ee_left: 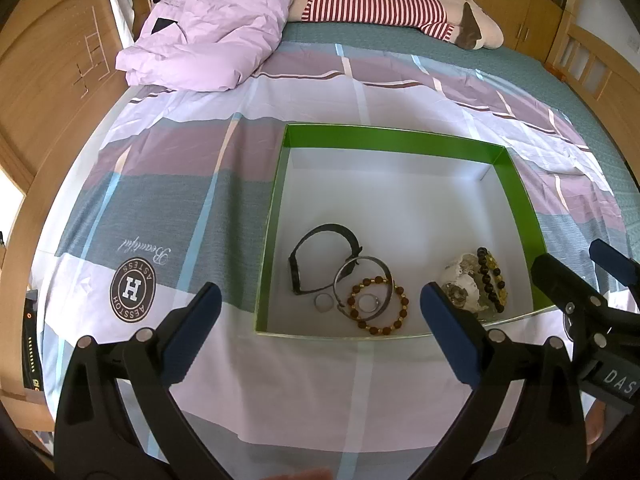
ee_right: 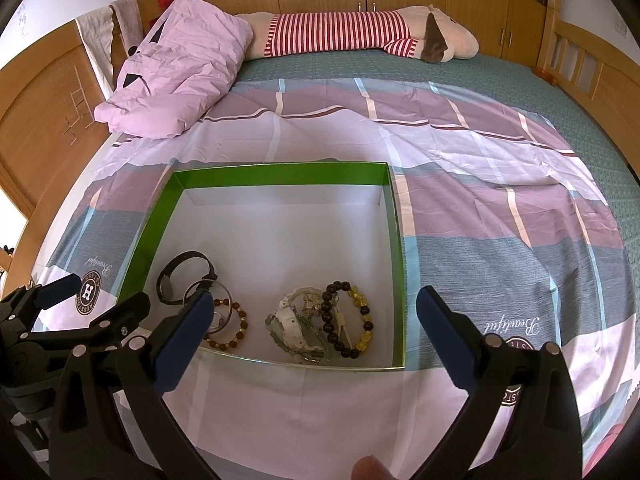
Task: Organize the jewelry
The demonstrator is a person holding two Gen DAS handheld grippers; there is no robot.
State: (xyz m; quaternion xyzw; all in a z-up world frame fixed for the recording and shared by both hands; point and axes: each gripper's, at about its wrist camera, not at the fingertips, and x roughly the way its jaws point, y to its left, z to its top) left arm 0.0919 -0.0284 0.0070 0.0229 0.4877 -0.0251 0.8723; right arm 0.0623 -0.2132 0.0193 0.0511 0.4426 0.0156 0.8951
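A green-walled box (ee_left: 400, 138) with a white floor lies on the bed; it also shows in the right wrist view (ee_right: 280, 172). Inside near its front lie a black band (ee_left: 320, 256), a grey bangle (ee_left: 362, 276), a brown bead bracelet (ee_left: 378, 306), two small rings (ee_left: 323, 303), a pale jade-and-white cluster (ee_left: 462, 284) and a black and yellow bead bracelet (ee_left: 492, 276). The same cluster (ee_right: 296, 324) and bead bracelet (ee_right: 352, 320) show in the right wrist view. My left gripper (ee_left: 320, 312) is open and empty just before the box. My right gripper (ee_right: 312, 320) is open and empty over the box's front edge.
A plaid purple, grey and white sheet (ee_left: 180, 184) covers the bed. A crumpled pink duvet (ee_left: 208, 32) and a striped plush toy (ee_left: 380, 4) lie at the far end. Wooden bed frame and cabinets (ee_left: 44, 80) surround the bed.
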